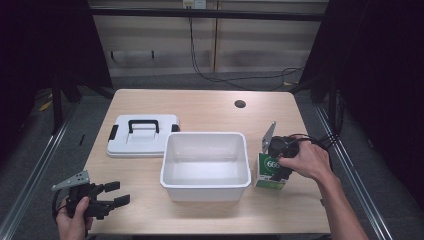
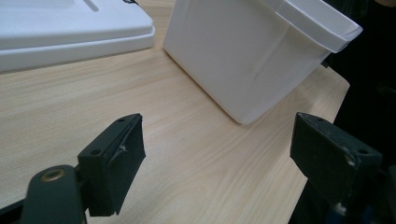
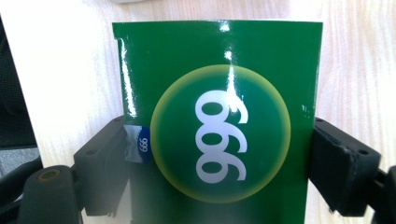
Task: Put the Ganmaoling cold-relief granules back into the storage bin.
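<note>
The right claw (image 3: 219,154) grips a green box (image 3: 217,116), its jaws pressed against the two side faces; the box stands on the tabletop (image 1: 210,107) just beside the right wall of the white bin (image 1: 205,165). The box looks like thin glossy carton: probably light and fairly stiff, but slippery on its shiny faces and apt to dent if squeezed hard, so a hold low across the narrow sides seems sound. The left claw (image 2: 233,158) hangs wide with nothing between its jaws, near the front left corner of the tabletop. Counted: one green box, one white bin, one white lid (image 1: 142,135) with a black handle lying left of the bin, two claws
</note>
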`<move>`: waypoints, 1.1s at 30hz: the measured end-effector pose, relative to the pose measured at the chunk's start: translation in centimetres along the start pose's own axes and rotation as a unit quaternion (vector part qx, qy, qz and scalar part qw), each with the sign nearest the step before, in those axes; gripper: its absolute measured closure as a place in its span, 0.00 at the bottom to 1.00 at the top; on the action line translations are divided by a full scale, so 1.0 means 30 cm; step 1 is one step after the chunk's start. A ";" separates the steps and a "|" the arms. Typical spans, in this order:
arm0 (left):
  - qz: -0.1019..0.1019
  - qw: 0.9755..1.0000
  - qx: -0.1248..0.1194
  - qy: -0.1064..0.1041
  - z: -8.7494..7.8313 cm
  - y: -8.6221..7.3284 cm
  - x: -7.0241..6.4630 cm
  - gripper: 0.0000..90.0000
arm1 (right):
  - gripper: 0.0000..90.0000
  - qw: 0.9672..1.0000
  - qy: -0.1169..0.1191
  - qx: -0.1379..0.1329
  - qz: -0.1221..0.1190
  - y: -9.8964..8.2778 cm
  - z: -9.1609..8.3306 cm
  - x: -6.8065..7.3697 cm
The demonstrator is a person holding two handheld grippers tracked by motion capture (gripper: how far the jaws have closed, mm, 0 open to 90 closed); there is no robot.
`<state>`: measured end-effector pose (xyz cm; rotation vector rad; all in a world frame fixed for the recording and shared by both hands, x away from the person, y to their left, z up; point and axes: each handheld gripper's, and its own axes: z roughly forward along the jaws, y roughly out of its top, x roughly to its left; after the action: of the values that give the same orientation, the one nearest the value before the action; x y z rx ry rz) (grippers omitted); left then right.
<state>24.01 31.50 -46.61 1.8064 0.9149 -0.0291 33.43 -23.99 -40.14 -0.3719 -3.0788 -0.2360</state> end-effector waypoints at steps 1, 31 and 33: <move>0.001 1.000 0.001 0.000 0.000 0.000 0.000 0.20 | 0.18 1.000 -0.002 0.000 0.004 0.000 -0.007 0.004; 0.004 1.000 -0.002 -0.003 -0.005 0.000 -0.002 0.20 | 0.18 1.000 -0.021 -0.010 -0.002 -0.024 -0.171 0.031; 0.005 1.000 -0.002 -0.003 -0.006 0.000 -0.001 0.20 | 0.18 1.000 -0.019 -0.017 0.005 -0.023 -0.184 0.036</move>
<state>23.91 31.63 -46.52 1.8061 0.9018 -0.0254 32.28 -25.25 -34.72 -0.3962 -3.1137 -0.2834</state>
